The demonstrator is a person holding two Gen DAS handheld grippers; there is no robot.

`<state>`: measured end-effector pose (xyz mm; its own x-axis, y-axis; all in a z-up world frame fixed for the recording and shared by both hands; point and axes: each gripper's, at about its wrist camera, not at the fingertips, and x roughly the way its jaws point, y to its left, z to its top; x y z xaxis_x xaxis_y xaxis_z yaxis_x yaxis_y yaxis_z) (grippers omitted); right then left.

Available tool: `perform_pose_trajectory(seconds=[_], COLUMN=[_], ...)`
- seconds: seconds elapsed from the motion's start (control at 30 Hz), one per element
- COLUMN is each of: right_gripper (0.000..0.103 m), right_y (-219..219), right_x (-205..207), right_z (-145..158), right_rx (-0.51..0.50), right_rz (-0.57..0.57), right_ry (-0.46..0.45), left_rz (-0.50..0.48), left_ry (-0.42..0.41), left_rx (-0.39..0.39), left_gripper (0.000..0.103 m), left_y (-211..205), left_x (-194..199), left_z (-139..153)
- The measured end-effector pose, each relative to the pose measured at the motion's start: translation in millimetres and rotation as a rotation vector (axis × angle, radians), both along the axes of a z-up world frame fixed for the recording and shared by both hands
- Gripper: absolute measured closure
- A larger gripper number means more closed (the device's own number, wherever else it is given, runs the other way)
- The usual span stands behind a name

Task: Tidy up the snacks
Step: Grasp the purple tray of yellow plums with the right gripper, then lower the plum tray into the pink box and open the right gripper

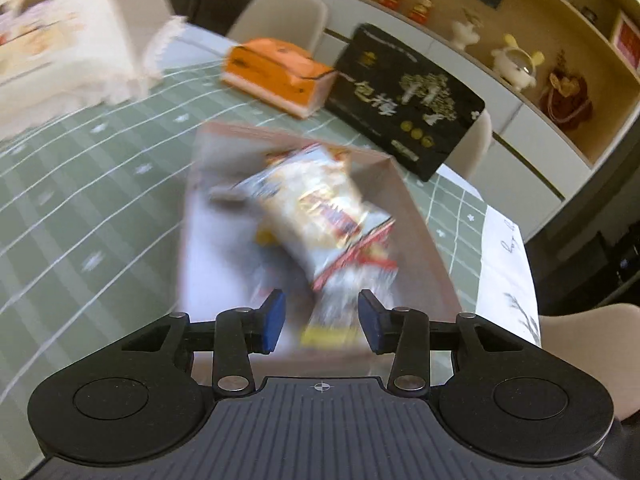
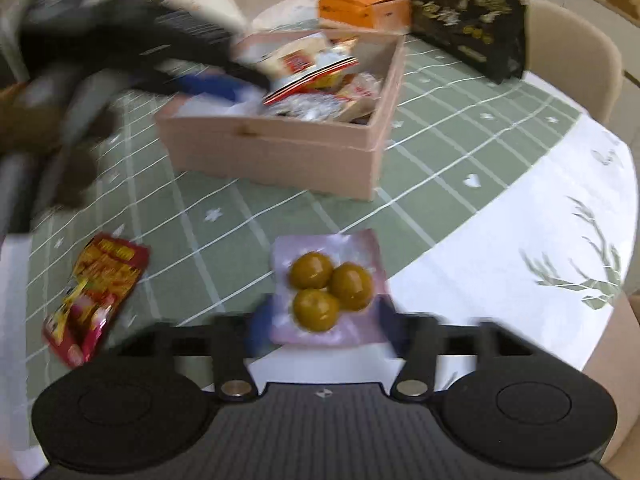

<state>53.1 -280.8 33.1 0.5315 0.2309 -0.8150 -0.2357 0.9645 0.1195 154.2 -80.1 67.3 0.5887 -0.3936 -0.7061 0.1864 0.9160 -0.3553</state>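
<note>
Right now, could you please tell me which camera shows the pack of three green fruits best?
The right wrist view: the fruit pack lies on the tablecloth between the right claw fingers. The left wrist view does not show it.

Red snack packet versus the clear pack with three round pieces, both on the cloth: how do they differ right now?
The red snack packet is opaque, printed and long; the clear pack is see-through, squarish, showing three olive-brown balls. The red snack packet lies apart from any gripper; the clear pack sits between the open tongs of the right gripper. Both lie flat on the green tablecloth, outside the pink box.
</note>
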Motion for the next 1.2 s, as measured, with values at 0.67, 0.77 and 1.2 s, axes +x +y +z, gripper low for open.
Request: perform_pose_trajectory(seconds=[0.67, 0.77, 1.2], right_gripper=[0.037, 0.037, 0.026], right_y=[55, 63, 72], right_x=[-5, 12, 59], right_z=[73, 120, 122], right_rx=[-0.115, -0.119, 0.042], right_rz=[0.143, 0.145, 0.043], right_ry=[-0.097, -0.225, -0.138], left_rz=[0.227, 0.236, 0.188], left_ry=[0.085, 0.098, 0.133], left_rx=[0.069, 0.073, 0.034], left_gripper=[0.067, 0.067, 0.067], left_y=[104, 107, 109], left_x=[-137, -145, -176], left_z=[-1, 1, -27])
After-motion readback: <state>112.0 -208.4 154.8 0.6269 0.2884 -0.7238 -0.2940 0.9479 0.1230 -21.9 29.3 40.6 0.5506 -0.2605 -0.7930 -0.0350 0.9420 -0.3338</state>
